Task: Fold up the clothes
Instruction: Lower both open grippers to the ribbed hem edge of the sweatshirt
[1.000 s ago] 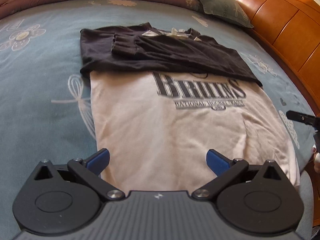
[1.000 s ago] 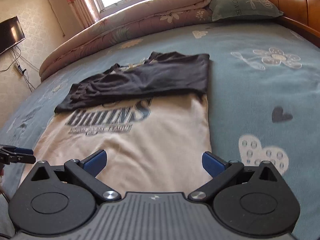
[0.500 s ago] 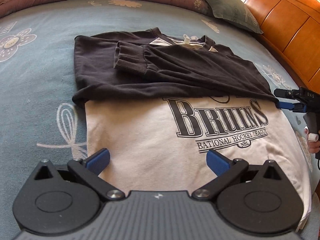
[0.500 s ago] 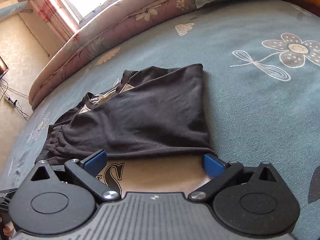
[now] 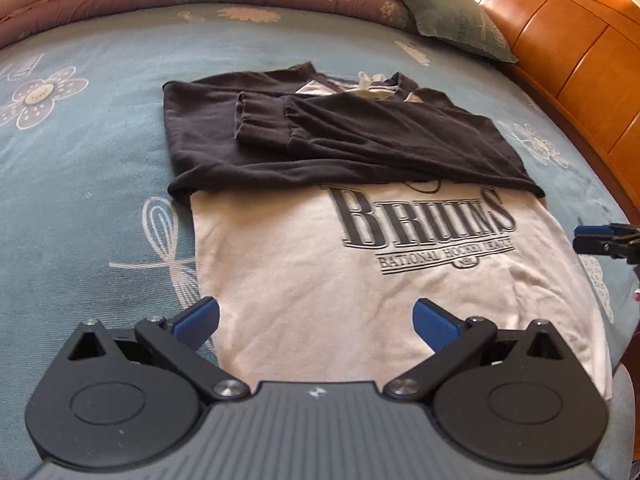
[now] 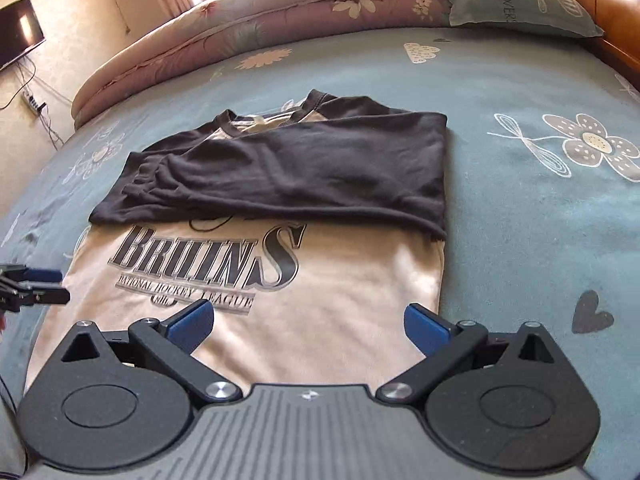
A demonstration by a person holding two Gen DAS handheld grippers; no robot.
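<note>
Two tongs, both spread wide, gripping nothing. Left tongs (image 5: pixel 316 316) low in frame, over bottom hem of shirt (image 5: pixel 304 264). Right tongs (image 6: pixel 308 322) low in frame, over same hem. Shirt flat on bed (image 5: pixel 88 184), centre of frame: cream body with dark "BRUINS" print, dark sleeves (image 5: pixel 320 140) folded across chest. Pillow (image 6: pixel 516 0) upper right by wooden headboard (image 5: pixel 568 52). Rolled quilt (image 6: pixel 280 20) along top. Television (image 6: pixel 18 30) upper left in right view.
</note>
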